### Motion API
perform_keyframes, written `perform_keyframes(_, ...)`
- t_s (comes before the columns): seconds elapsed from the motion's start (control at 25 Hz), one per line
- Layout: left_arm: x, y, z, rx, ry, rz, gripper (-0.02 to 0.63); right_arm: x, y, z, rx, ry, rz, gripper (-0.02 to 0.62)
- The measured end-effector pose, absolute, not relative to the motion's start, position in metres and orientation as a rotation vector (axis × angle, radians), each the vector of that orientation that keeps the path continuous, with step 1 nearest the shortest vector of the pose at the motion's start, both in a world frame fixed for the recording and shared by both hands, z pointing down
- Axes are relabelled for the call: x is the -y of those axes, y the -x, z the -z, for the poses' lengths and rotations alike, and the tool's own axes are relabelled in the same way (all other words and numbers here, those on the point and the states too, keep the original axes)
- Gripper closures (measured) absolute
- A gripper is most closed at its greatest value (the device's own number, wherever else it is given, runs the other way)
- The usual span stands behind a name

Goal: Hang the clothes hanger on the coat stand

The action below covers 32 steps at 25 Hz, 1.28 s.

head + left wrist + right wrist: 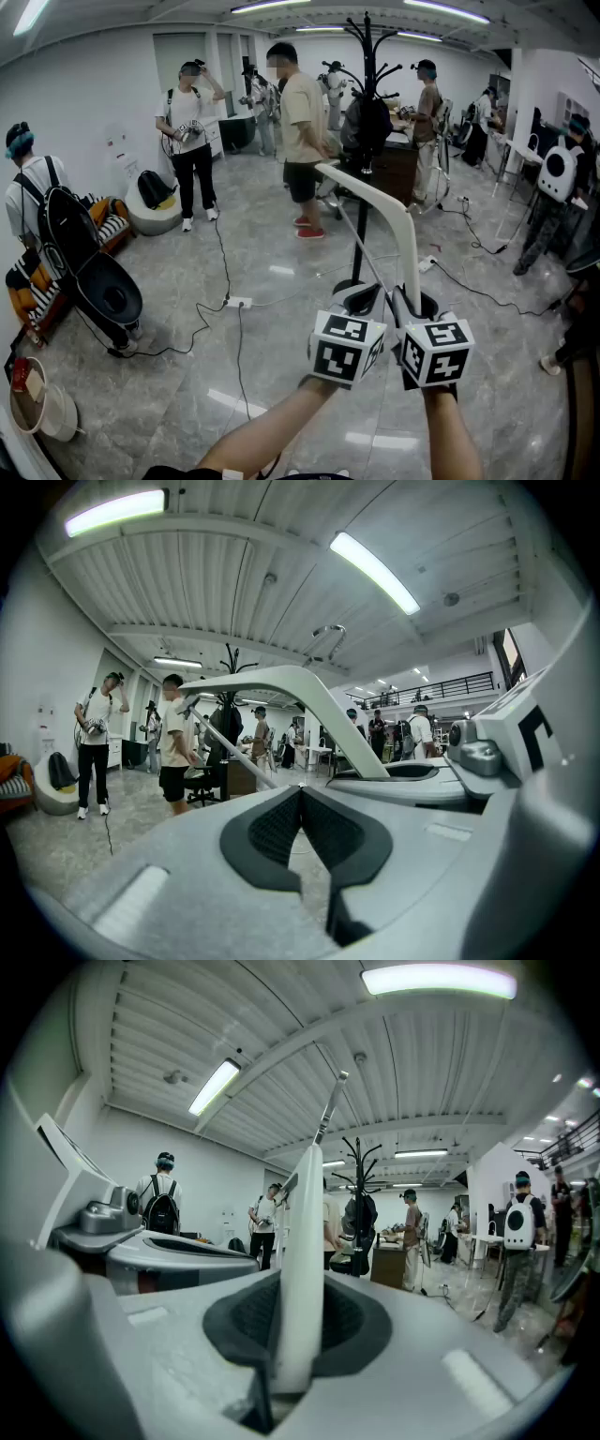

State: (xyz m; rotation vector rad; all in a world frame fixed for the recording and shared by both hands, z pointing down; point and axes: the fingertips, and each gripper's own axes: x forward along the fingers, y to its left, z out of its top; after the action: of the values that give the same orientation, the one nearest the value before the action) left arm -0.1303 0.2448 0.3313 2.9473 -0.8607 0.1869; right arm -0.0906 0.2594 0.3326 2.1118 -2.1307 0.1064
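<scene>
A white clothes hanger (pixel 380 202) slants up from my two grippers toward the black coat stand (pixel 364 56), which stands a few steps ahead with dark bags on its arms. My right gripper (pixel 410 302) is shut on the hanger's thick white arm (pixel 305 1241), which runs up between its pads. My left gripper (pixel 367 298) sits close beside it, jaws closed at the tips where the hanger's thin lower bar (pixel 230 747) ends. The hanger's arm (pixel 281 679) arches above the left gripper (pixel 300 794), with its metal hook (pixel 328 630) higher up. The stand (pixel 361 1162) shows beyond the right gripper (pixel 302 1283).
Several people stand around the room; one in a beige shirt (pixel 302 122) is just left of the stand. A desk (pixel 394 169) sits behind the stand. A cable and power strip (pixel 239 302) lie on the grey floor. A black chair (pixel 94 272) and a bucket (pixel 37 403) are at left.
</scene>
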Motion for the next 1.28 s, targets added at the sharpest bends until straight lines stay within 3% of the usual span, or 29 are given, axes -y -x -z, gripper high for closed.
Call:
perform_keyframes(0.68,-0.247,0.069,-0.343,0.926,-2.919,-0.235,0.601,-0.26,0.031,-0.343,2.198,-2.046,-0.142,0.531)
perform_keyframes(1.28,-0.179,0.044,-0.347,0.915,-2.913,-0.24,0.601,-0.195,0.006,-0.343,2.196,-2.039,-0.131,0.531)
